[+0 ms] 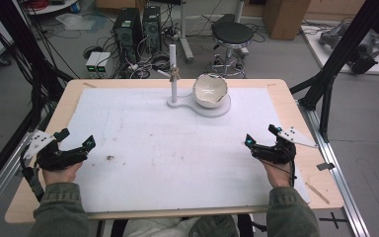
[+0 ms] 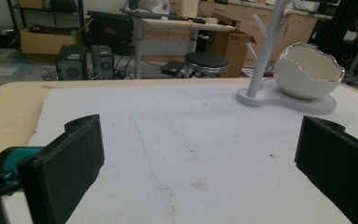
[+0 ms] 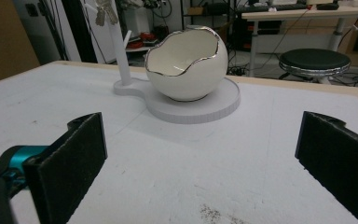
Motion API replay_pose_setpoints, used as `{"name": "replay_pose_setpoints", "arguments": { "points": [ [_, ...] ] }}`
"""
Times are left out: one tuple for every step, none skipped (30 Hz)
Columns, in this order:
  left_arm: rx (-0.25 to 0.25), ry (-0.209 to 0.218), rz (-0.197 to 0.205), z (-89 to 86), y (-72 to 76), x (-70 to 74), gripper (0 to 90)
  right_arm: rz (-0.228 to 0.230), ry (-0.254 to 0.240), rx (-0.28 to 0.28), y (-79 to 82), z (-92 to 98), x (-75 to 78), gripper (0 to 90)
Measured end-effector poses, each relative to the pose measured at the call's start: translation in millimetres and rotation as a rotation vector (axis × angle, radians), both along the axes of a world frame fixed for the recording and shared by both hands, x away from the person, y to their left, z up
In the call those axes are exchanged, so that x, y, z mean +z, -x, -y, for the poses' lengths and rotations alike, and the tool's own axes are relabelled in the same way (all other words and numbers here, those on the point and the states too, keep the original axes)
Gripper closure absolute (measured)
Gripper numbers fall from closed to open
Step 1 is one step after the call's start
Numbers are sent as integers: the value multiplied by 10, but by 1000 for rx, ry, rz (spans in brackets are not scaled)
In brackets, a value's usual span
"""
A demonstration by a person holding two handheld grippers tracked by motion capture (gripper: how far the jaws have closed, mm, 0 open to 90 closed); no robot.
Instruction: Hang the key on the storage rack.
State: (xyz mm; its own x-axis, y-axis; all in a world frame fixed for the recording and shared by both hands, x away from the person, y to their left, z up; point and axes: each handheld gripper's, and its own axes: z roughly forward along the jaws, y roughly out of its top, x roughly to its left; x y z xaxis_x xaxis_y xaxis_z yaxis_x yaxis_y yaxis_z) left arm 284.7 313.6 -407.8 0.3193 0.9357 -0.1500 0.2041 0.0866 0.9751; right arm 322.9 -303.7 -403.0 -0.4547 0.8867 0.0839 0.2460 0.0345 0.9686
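At eight and four o'clock on the desk (image 1: 286, 91) we hold the left hand-held gripper (image 1: 76, 143) and right hand-held gripper (image 1: 261, 138), both with jaws apart and empty. Toward twelve, an eggshell-shaped bowl (image 1: 209, 91) sits on a white stand (image 1: 172, 74). It looks glazed, brittle and slippery; we judge its jagged rim the place to grip.

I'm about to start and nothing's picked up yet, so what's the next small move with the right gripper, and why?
Probably ease the right gripper forward toward the egg-shaped bowl. Its jaws stand wide open with nothing between them, and the bowl sits straight ahead on the white stand base, beside the post where a small keys-like item hangs. The left gripper is open too, but farther off.
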Motion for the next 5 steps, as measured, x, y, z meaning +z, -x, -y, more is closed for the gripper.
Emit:
{"name": "replay_pose_setpoints", "arguments": {
  "points": [
    [2, 6, 1, -9, -2, -3, 17, 1, 3, 1, -2, -1, -1, 9],
    [3, 5, 2, -19, -3, -3, 17, 1, 5, 1, -4, -2, -2, 9],
    [4, 9, 5, -21, -4, -3, 17, 1, 6, -2, -6, -3, -3, 9],
    [1, 12, 6, -23, -5, -3, 17, -1, 6, -3, -5, -4, -3, 9],
    [-3, 17, 5, -19, -7, -4, 16, -3, 5, -3, -4, -8, -3, 9]
  ]
}}
